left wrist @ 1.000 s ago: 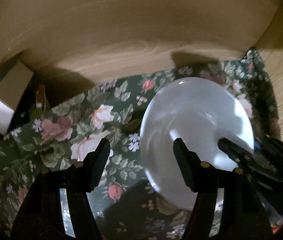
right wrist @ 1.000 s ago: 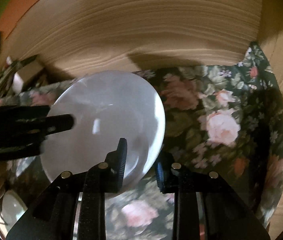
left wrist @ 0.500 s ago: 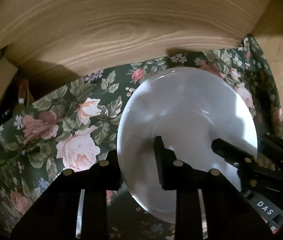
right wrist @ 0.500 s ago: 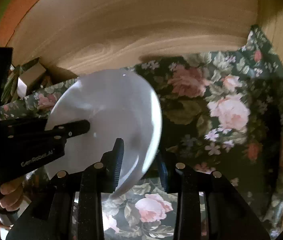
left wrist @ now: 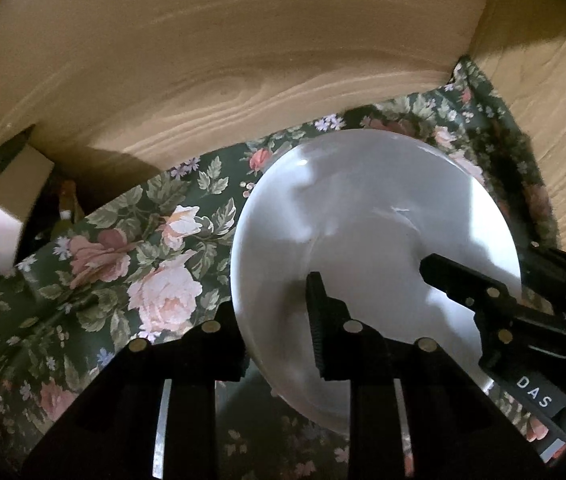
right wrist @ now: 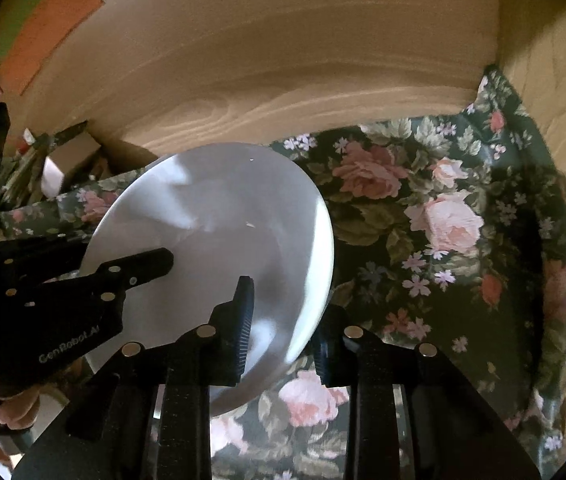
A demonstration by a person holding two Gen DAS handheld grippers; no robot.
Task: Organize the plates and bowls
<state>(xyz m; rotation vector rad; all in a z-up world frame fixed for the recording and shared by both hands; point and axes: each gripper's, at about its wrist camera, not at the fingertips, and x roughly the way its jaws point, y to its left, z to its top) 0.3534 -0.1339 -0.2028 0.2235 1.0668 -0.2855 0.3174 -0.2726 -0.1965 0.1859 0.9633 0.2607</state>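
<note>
A white plate [left wrist: 363,208] [right wrist: 211,208] hangs tilted over a dark floral cloth [left wrist: 143,240] [right wrist: 443,220], held from two sides. My left gripper [left wrist: 271,304] is shut on its near left rim, one finger on the plate's face and the other under the edge. In the right wrist view the same gripper [right wrist: 123,260] comes in from the left. My right gripper [right wrist: 285,300] is shut on the plate's lower right rim, and it shows at the plate's right edge [left wrist: 479,264] in the left wrist view. The plate's underside is hidden.
The cloth lines a wooden compartment with a back wall [left wrist: 243,60] [right wrist: 283,60] and a right side wall [left wrist: 543,100]. A small box [left wrist: 11,208] [right wrist: 67,160] and clutter sit at the far left. A person's hand [right wrist: 15,412] grips the left tool.
My left gripper stood wide open astride the plate's edge a second ago; its jaws have since come together on the rim. The plate has tilted and shifted slightly while the right gripper stayed on it.
</note>
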